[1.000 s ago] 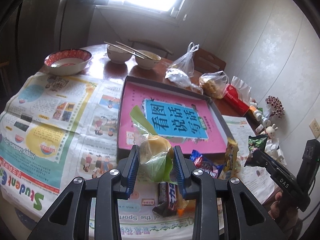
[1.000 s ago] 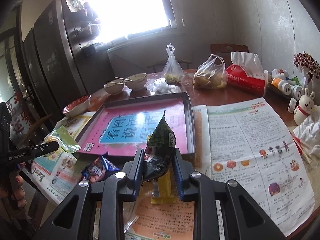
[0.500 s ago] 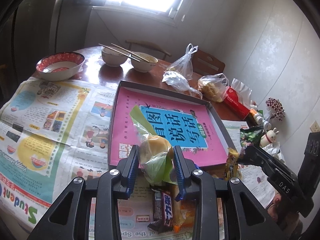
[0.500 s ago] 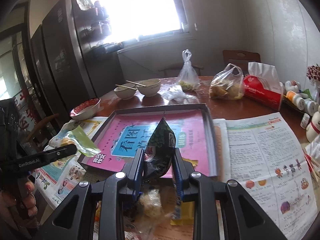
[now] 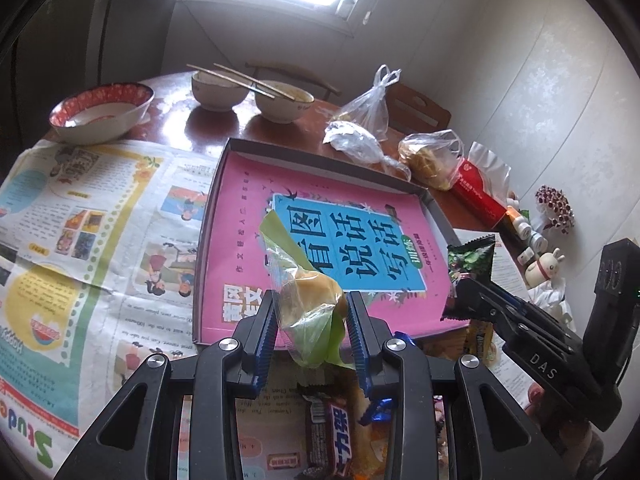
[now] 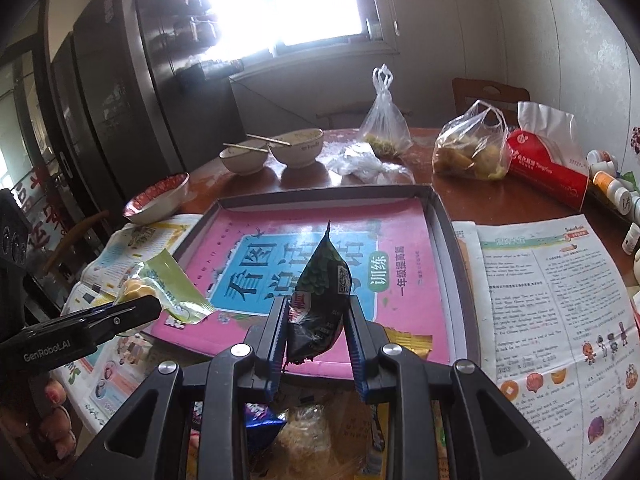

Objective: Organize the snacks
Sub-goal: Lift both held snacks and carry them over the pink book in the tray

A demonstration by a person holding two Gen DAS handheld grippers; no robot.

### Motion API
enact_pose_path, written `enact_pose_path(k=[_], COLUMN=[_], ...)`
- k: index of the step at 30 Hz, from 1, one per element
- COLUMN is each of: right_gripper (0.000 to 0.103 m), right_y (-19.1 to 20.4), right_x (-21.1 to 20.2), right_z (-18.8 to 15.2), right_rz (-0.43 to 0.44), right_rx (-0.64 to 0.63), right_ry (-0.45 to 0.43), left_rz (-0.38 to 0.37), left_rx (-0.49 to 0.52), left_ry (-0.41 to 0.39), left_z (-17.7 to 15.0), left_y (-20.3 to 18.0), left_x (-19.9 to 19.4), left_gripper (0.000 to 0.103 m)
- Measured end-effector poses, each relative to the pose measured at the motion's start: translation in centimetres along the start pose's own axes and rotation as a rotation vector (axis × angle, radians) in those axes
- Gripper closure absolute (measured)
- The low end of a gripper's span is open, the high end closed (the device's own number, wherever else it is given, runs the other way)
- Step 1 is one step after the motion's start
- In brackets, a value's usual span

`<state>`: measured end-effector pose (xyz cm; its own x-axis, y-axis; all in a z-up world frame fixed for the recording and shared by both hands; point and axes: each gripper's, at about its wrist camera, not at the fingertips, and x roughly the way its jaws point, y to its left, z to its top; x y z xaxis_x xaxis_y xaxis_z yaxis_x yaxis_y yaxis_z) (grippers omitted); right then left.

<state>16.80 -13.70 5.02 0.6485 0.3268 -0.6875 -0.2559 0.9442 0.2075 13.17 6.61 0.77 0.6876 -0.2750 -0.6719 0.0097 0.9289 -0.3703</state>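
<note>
Upright, the dark packet [image 6: 320, 300] and green-wrapped bun [image 5: 308, 304] stand lengthwise in each gripper's clamped jaws.

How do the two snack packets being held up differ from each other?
The packet in the left gripper is a clear and light green wrapper that shows a pale yellow bun or cake inside; the dark green packet in the right gripper is opaque and printed, so its contents are hidden. The green wrapper looks bulged by its filling, while the dark packet tapers to a point on top. Both are pinched upright over the near edge of the pink-lined tray.
</note>
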Motion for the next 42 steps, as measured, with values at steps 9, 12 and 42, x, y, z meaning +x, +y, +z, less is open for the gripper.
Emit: enact_pose_path(k=[9,12,42], right_gripper=[0.074,0.074,0.074], right_y=[0.2,0.4,0.3], right_x=[1.7,2.1,0.8], right_z=[-0.5,-0.7,-0.9], right_rz=[0.012,0.019,0.024], right_rx=[-0.012,-0.017,-0.02], right_ry=[0.044,0.056,0.053], left_rz=[0.005,0.007,0.056], left_rx=[-0.009,-0.004,-0.014], left_ry=[0.03,0.034,0.052], left_z=[-0.1,-0.1,0.0], left_y=[0.6,0.5,1.3], left_x=[1.6,1.8,2.5], left_gripper=[0.068,0.068,0.068])
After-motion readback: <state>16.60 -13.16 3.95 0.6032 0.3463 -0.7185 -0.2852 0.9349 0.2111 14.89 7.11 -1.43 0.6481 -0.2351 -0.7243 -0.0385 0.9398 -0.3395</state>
